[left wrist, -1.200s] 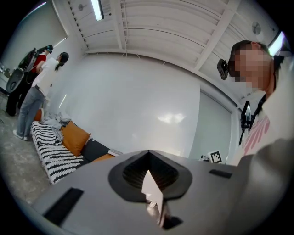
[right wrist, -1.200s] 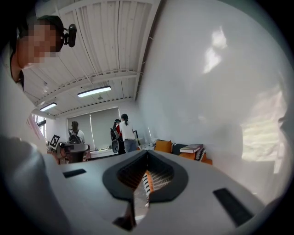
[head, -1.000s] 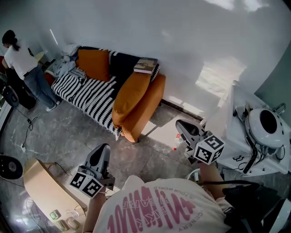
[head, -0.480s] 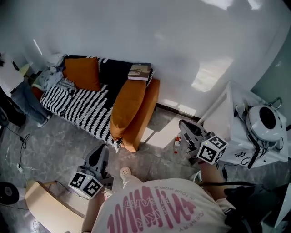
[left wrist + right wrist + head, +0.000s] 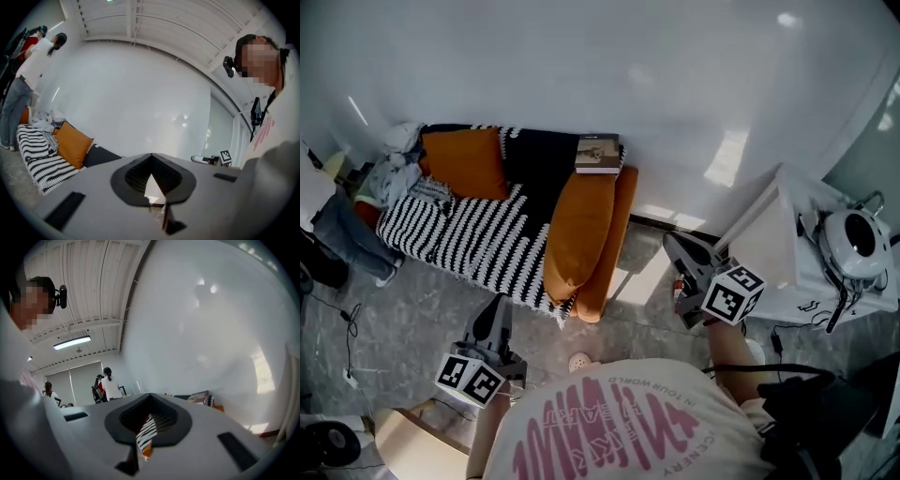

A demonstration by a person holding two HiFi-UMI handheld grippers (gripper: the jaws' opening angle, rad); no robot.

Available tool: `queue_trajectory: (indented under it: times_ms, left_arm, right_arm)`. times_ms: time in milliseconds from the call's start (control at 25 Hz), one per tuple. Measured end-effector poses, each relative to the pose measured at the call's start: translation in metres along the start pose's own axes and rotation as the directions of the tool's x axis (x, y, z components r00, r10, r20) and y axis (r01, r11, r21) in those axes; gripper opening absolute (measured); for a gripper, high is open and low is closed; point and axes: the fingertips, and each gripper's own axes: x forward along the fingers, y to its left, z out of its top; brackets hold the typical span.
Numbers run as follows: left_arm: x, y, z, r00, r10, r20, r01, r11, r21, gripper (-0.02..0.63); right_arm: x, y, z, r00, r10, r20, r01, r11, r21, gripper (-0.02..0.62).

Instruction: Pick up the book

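Book (image 5: 598, 153) lies flat on the sofa arm (image 5: 624, 206), well ahead of left gripper (image 5: 500, 305) and right gripper (image 5: 671, 244) — both empty, jaws together, too far to grasp.

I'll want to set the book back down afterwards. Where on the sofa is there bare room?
The striped seat is bare between the square orange cushion and the long orange cushion. The end of the sofa away from the book is crowded with a pile of clothes.
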Motion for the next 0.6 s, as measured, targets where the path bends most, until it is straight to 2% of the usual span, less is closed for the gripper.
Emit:
queue_trajectory:
  times_ms: [320, 600]
  left_arm:
    - [0.006, 0.059, 0.011, 0.998, -0.047, -0.043, 0.046, 0.998, -0.04, 0.006]
    - [0.026, 0.09, 0.015, 0.994, -0.093, -0.055, 0.089, 0.994, -0.061, 0.006]
  right_arm:
    - [0.055, 0.017, -0.009, 0.999, -0.036, 0.005, 0.036, 0.999, -0.009, 0.008]
    - [0.065, 0.011, -0.023, 0.994, -0.105, -0.009, 0.105, 0.994, 0.012, 0.008]
